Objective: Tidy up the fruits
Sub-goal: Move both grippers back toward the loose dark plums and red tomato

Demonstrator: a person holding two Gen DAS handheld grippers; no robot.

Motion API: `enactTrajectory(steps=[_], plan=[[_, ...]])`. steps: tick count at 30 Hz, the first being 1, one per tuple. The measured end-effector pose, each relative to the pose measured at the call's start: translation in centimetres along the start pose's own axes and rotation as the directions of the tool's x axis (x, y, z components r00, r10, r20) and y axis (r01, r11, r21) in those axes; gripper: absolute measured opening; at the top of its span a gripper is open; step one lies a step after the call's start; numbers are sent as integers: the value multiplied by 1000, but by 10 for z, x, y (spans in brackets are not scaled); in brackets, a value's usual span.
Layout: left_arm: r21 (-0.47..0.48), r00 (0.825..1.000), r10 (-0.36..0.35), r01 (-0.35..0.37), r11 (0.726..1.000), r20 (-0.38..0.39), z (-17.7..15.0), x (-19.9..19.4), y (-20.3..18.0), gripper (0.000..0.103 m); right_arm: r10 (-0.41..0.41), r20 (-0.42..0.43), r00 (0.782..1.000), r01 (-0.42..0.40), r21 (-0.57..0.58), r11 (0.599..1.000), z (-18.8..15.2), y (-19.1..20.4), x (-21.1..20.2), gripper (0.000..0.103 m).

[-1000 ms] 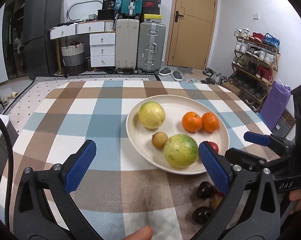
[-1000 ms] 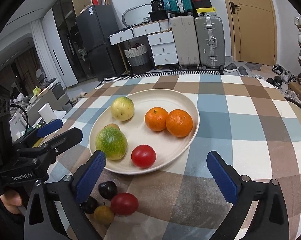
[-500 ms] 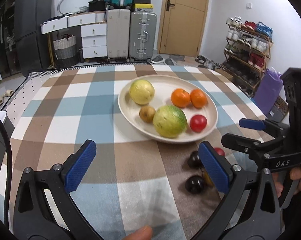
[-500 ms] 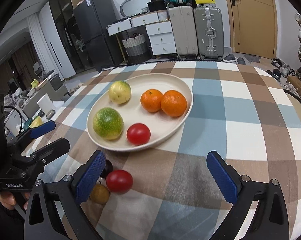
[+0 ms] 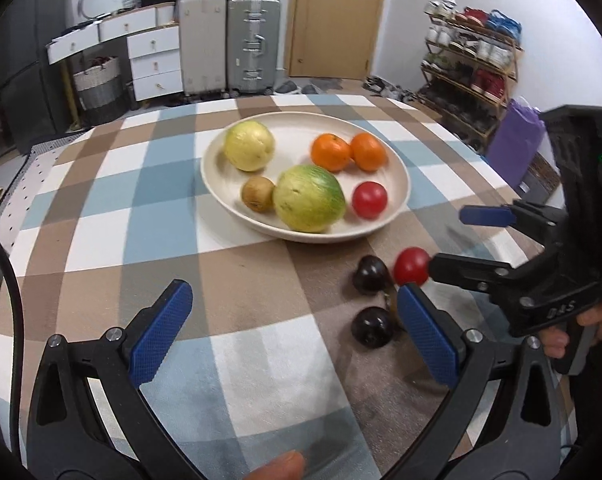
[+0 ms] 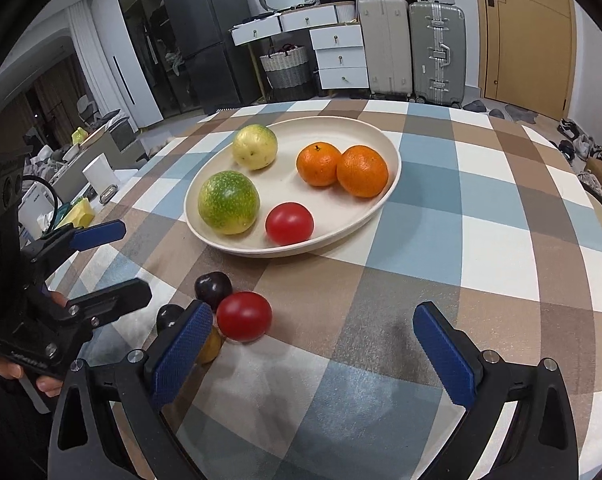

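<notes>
A cream plate [image 5: 401,178] [image 6: 389,196] on the checked tablecloth holds a yellow fruit [image 5: 249,146], a green fruit [image 5: 309,198], a kiwi [image 5: 257,199], two oranges [image 6: 341,164] and a red tomato [image 6: 289,223]. On the cloth in front of the plate lie a second red tomato [image 6: 243,315] [image 5: 411,266], two dark plums [image 5: 371,274] [image 5: 371,326] and a small yellow fruit [image 6: 211,346]. My left gripper [image 5: 293,338] is open and empty, left of the loose fruit. My right gripper [image 6: 315,354] is open and empty, its left finger beside the loose tomato.
Table edges curve away at left and right. Suitcases [image 5: 229,40], white drawers [image 5: 153,56] and a door [image 5: 333,20] stand behind the table. A shoe rack [image 5: 473,60] is at the right. Each gripper shows in the other's view [image 5: 541,280] [image 6: 61,300].
Both grippers have pulled back toward the table's near edge and lowered. The loose fruit in front of the plate has come into fuller view. Both stay open.
</notes>
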State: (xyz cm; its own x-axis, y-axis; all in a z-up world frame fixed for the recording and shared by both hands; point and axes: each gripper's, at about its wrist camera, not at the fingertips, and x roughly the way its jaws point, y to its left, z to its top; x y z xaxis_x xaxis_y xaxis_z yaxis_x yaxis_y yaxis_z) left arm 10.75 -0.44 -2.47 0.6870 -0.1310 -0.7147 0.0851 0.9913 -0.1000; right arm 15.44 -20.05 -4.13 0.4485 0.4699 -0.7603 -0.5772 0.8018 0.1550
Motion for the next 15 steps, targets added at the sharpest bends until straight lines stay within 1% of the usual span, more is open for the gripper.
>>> enactTrajectory(steps=[2,6,15], plan=[[13,1000,-1,1,1000,-12,-1,1,-2,102,3,-7,1000,-3,0,1000,-1,0,2,103],[47,999,-24,26,999,-47,-5,4,-8,102,3,-9,1000,-3,1,1000,-1,0,2,103],[110,993,-25,39,993,-118,-13,16,-20,102,14,-12,1000,-14,3,1000,-1,2,3,103]])
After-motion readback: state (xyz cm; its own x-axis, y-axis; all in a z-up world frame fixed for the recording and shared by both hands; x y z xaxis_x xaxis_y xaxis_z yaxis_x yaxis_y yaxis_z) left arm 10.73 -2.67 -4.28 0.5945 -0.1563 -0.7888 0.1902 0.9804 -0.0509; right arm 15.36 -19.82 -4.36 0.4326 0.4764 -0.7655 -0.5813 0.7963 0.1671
